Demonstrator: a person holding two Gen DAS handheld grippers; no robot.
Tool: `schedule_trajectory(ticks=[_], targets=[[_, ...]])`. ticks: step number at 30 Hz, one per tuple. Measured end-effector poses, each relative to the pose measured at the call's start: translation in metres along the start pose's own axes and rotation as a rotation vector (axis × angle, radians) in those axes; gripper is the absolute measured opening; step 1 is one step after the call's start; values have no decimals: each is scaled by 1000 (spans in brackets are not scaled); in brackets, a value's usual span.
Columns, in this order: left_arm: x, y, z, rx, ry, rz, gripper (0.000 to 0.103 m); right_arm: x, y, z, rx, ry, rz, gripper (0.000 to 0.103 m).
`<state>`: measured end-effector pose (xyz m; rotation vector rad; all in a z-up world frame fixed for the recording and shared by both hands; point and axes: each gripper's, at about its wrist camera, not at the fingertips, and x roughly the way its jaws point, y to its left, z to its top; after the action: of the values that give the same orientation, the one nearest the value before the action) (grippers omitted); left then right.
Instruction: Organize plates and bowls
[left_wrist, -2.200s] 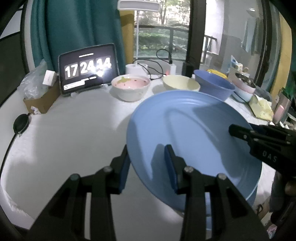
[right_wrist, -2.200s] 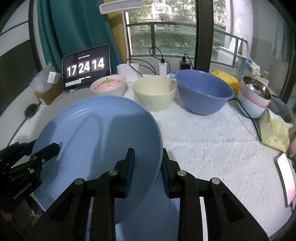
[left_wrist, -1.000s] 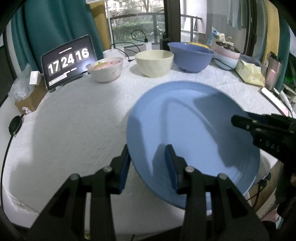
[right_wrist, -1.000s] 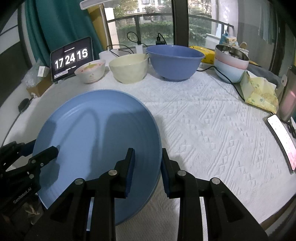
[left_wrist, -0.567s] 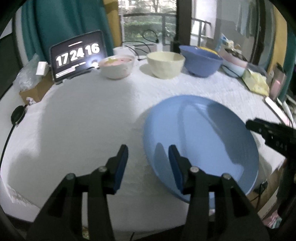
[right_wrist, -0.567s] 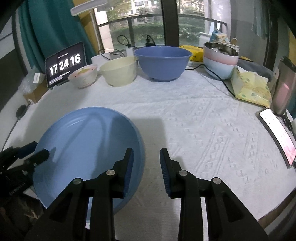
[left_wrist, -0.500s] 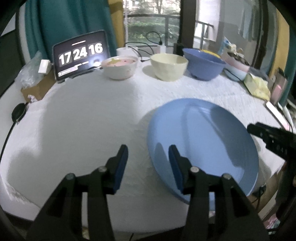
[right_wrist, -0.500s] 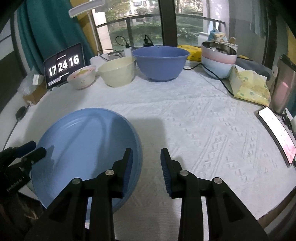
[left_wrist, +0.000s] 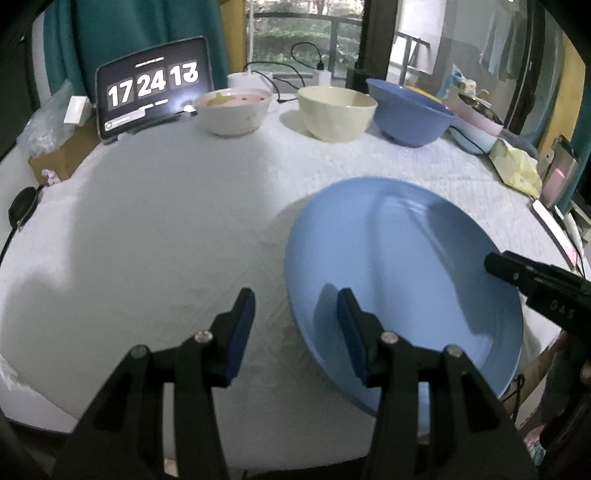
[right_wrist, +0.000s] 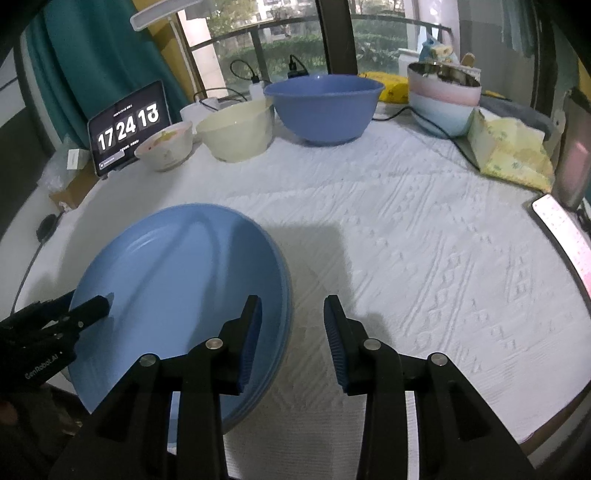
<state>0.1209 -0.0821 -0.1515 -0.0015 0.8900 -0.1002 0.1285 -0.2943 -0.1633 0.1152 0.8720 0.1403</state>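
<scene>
Big blue plate (right_wrist: 177, 295), lying at the front edge of the counter (right_wrist: 406, 221), on the white cloth. Pokes out a bit past that edge. From the right wrist view, looks like more than one rim down the side, so maybe a small pile of plates; hard to be sure.

Probably hard and stiff, smooth and a bit slippery. Likely to chip or break if dropped. Wide and flat, so likely tippy if held from one side only. Best taken by the rim, one grip on each side, with the part past the edge giving room for a finger under it.

Left hand-held gripper (left_wrist: 294, 306) at the plate's left rim, spread wide, pinching nothing. One finger over the plate, the other over the cloth, rim in between. Right hand-held gripper (right_wrist: 292, 314) at the plate's right rim, spread wide too, holding nothing, rim between the fingers in the same way.

Along the back edge of the counter, a row of bowls, well apart from the plate: small pink and white bowl (right_wrist: 166, 147), then cream bowl (right_wrist: 236, 129) just beside it, then big blue bowl (right_wrist: 325, 107). Further right, a pile of pink and pale blue bowls (right_wrist: 443, 99) with a shiny one on top. At the back left corner, a tablet clock (right_wrist: 127, 125). Near the right edge, a yellow pack (right_wrist: 513, 155) and a phone (right_wrist: 565, 229).
</scene>
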Motion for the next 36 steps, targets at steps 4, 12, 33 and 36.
schedule_trajectory(ticks=[4,12,33,36], targets=[[4,0,0,-5,5,-23,48,6,1,-4,13,19,30,37],[7,-2,1,-7,-7,-79,47,10,4,-5,43,10,82,37],[2,-9,9,35,-29,-53,43,11,12,5,6,-9,66,37],[2,-5,12,28,-36,-55,43,11,15,12,-3,-17,61,37]])
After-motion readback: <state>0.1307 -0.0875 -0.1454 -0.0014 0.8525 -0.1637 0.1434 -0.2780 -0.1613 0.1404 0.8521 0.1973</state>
